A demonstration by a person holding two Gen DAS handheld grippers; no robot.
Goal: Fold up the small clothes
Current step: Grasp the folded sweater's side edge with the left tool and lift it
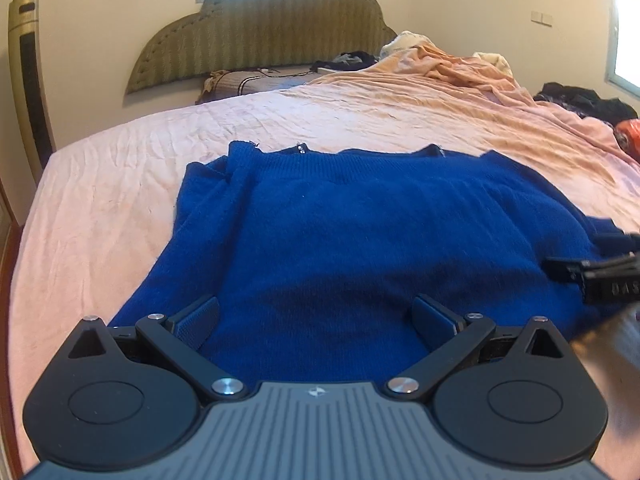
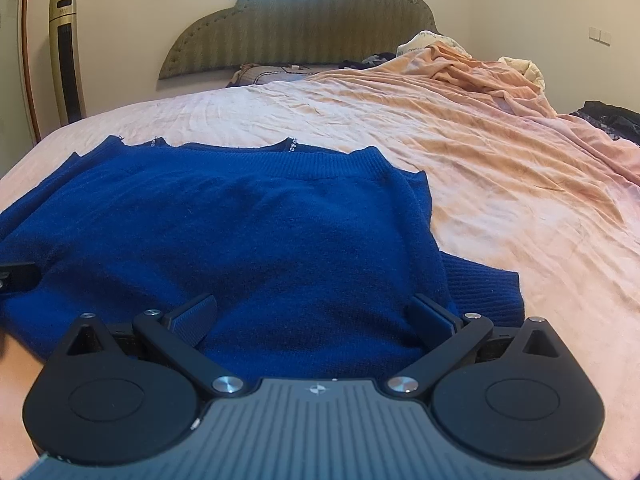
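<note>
A: This is a bedroom, and the work is on a bed [image 1: 120,168] with a pink, wrinkled sheet. What is nearest to us?

B: Nearest are the two tools. The left tool [image 1: 316,320] has its fingers spread wide and nothing is between them. The right tool [image 2: 314,318] is the same: released, with only cloth under the gap. Both are low over the near edge of the sweater [image 1: 360,220].

A: And where does the sweater lie?

B: It lies flat on the bed, just in front of both tools, with the neck toward the headboard [image 1: 260,28]. On the left side a sleeve seems already turned in over the body. On the right, a ribbed part [image 2: 480,284] sticks out beside the body; I cannot tell if it is a cuff or the hem.

A: So which step is in hand?

B: I judge it is taking the near edge, to carry it up to the neck. To do it well, each tool should close on all the layers near one corner, not only on the top one. Both should lift together and keep the edge straight, because the knit is soft and will sag in the middle.

A: And farther away?

B: An orange blanket [image 2: 460,80] is bunched on the right, dark clothes [image 1: 584,100] lie beyond it, and a tall fan [image 2: 68,56] stands by the wall.
</note>
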